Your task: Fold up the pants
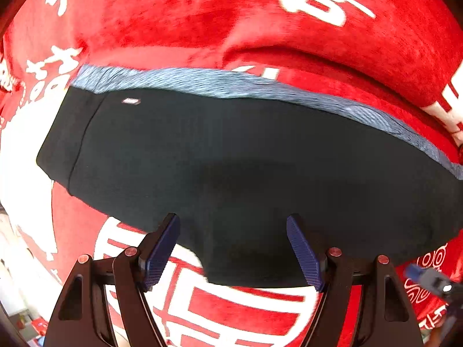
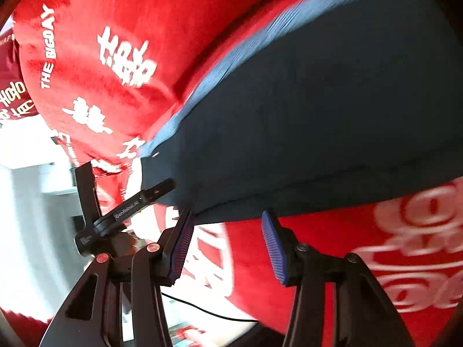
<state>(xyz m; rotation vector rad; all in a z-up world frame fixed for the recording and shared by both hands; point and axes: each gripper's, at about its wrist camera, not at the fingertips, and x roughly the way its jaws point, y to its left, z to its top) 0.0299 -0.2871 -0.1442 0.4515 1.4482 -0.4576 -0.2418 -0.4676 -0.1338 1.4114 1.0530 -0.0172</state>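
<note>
one red blanket [image 1: 179, 29] under dark pants [image 1: 231, 159], nothing between

One pair of pants [image 1: 246, 167], one red blanket [image 1: 188, 23] and two grippers, left [image 1: 233, 248] and right [image 2: 228, 245], were counted.

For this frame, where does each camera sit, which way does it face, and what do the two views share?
Left wrist: on the left gripper, facing down at the dark pants on the red blanket; open blue fingers show.
Right wrist: on the right gripper, facing the pants' near edge; open fingers and the left gripper show.
Shared: pants, blue-grey waistband, blanket.
</note>
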